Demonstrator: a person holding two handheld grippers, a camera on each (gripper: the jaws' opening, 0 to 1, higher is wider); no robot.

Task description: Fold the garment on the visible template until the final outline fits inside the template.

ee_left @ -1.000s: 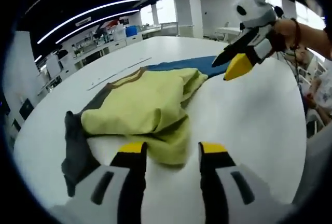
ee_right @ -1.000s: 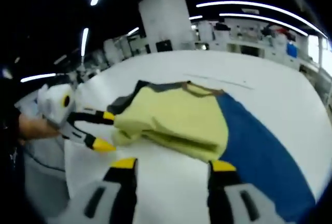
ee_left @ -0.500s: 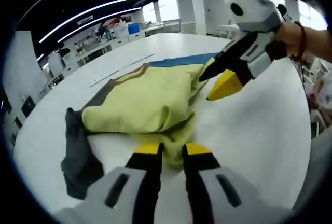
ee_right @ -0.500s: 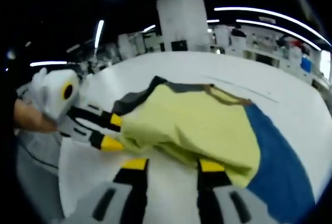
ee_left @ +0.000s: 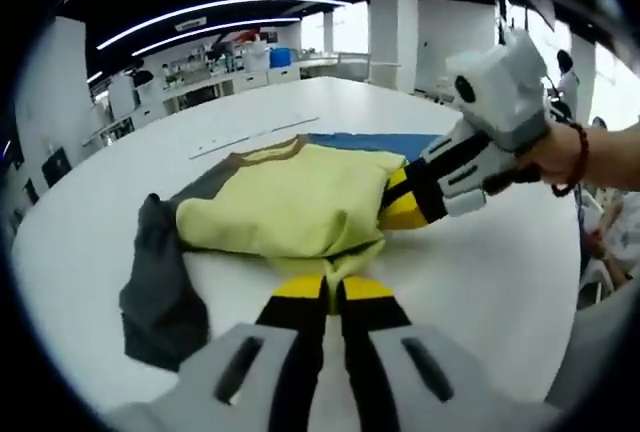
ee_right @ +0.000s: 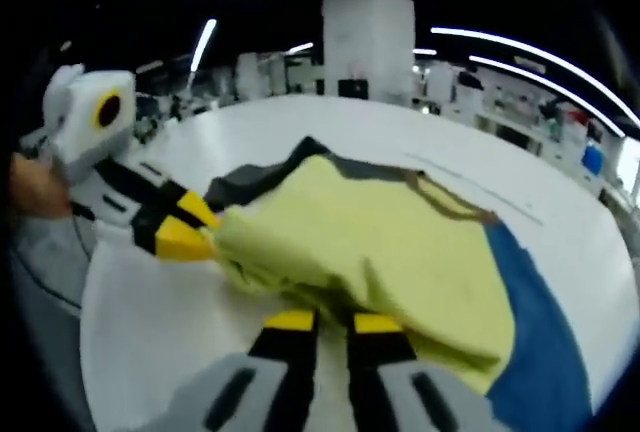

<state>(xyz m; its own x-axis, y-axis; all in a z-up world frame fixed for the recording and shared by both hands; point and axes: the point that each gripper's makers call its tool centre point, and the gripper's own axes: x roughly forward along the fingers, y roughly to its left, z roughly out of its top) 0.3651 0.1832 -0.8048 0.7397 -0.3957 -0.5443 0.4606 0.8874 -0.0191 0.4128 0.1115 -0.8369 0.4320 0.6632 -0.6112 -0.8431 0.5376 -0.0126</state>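
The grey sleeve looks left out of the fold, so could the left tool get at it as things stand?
Probably not right away: the left tool is shut on the shirt hem. Once it lets go, the sleeve lies bare on the table beside it.

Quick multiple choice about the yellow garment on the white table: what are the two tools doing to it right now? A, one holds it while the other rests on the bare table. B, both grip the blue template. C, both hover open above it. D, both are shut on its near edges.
D: the left tool and the right tool each have their yellow-tipped jaws pinched together on an edge of the yellow garment.
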